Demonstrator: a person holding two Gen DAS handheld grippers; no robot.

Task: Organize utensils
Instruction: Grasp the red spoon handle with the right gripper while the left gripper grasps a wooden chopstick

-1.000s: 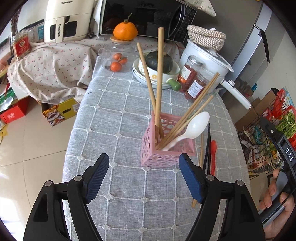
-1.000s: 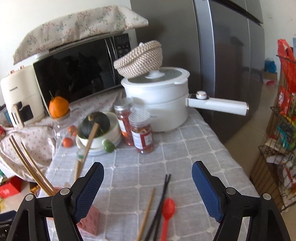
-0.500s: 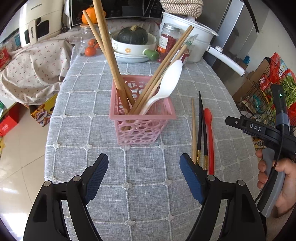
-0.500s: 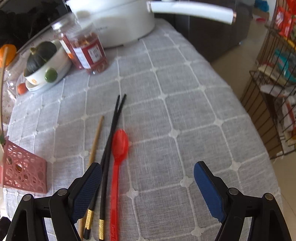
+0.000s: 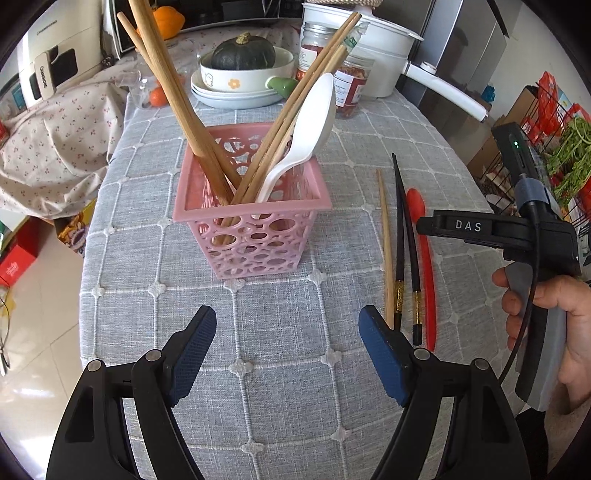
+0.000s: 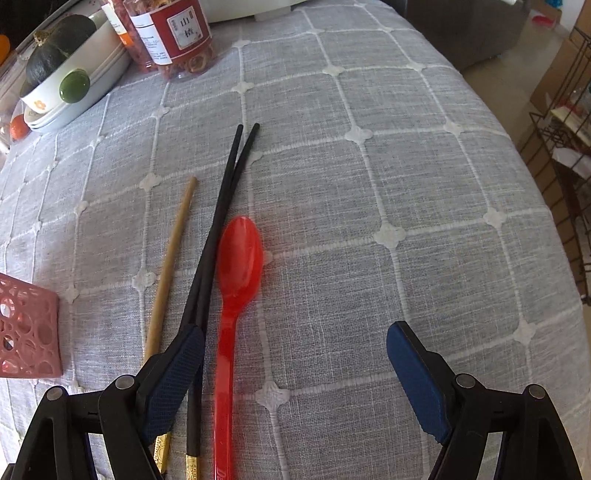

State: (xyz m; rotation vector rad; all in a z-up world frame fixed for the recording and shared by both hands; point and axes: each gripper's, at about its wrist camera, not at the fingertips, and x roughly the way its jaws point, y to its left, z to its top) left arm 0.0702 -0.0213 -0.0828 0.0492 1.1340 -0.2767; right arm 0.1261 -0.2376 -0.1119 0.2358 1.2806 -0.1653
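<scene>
A pink perforated basket (image 5: 251,225) stands on the grey tablecloth and holds several wooden chopsticks (image 5: 173,96) and a white spoon (image 5: 306,125). To its right lie one wooden chopstick (image 6: 170,266), a pair of black chopsticks (image 6: 225,195) and a red spoon (image 6: 236,280). My right gripper (image 6: 295,373) is open low over the cloth, its left finger (image 6: 177,373) over the black chopsticks' handles, the red spoon's handle between the fingers. My left gripper (image 5: 288,350) is open and empty in front of the basket. The right gripper's body (image 5: 517,229) shows in the left wrist view.
At the table's back stand stacked bowls with a green squash (image 5: 243,55), two red-filled jars (image 6: 177,33) and a white pot with a long handle (image 5: 443,92). The table's right edge (image 6: 554,221) drops to a wire rack (image 6: 569,122). A flowered cloth (image 5: 48,140) lies left.
Both grippers have come closer and lower to the table. The right gripper has dropped toward the loose utensils, now straddling the red spoon's handle. The basket looms larger in the left view.
</scene>
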